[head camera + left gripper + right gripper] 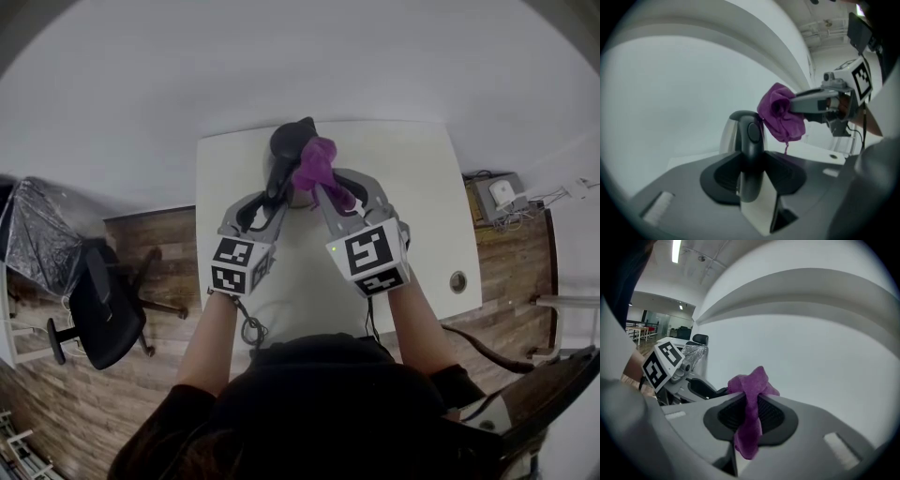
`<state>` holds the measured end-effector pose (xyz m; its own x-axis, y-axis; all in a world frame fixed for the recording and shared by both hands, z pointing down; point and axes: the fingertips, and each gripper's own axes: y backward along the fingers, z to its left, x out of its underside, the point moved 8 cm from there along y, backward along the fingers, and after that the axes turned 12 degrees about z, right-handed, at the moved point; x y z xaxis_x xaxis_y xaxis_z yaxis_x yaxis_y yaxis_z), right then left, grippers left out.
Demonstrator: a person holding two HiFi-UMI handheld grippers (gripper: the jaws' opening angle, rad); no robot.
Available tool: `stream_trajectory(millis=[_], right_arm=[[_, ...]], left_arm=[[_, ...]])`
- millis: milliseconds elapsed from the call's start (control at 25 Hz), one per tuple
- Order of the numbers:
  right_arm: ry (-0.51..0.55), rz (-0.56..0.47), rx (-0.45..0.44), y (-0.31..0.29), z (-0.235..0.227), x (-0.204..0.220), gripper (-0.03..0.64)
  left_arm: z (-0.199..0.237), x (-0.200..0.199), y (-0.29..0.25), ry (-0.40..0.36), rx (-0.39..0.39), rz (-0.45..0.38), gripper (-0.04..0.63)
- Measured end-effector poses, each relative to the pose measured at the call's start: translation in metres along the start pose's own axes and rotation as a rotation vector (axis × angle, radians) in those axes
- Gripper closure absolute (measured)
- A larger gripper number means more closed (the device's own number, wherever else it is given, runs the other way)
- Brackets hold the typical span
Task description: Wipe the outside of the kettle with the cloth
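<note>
- Left gripper [751, 161]: jaws partly closed, pads pressed on both sides of the black handle [752, 136] of the kettle [729, 136]. The handle stands upright between the pads, with the steel body behind it at 11 o'clock.
- Right gripper [750, 406]: jaws drawn close together and clamped on the purple cloth [750, 390]. A bunched head of cloth rises past the fingertips at 12 o'clock. A tail hangs down between the jaws toward 6 o'clock.
- Cloth to kettle: in the left gripper view the cloth sits at 2 o'clock of the kettle's top, just beside the upper end of the handle. Contact cannot be confirmed. In the head view the cloth lies at 4 o'clock of the dark lid.
- Grippers to each other: side by side in the head view, both pointing toward 12 o'clock. Each carries its marker cube, left [239, 264] and right [370, 255], at the 6 o'clock end. The tips are near each other at the kettle.
- Kettle position: upright on the white table [412, 187], near the table's far edge at 12 o'clock, about midway across it.
- Surroundings: wood floor [141, 234] on both sides of the table. A black office chair [98, 314] stands at 8 o'clock, well apart from the table.
</note>
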<state>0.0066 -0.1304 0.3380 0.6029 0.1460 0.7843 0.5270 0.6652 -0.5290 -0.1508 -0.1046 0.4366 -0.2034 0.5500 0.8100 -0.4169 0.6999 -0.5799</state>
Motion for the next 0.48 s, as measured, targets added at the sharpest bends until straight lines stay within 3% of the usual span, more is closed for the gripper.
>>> stream_trajectory(millis=[480], right_arm=[[-0.002,0.063,-0.045,-0.047,0.011,0.018,0.552]], left_arm=[[-0.001,-0.001,0.001,-0.014,0.040,0.001,0.430]])
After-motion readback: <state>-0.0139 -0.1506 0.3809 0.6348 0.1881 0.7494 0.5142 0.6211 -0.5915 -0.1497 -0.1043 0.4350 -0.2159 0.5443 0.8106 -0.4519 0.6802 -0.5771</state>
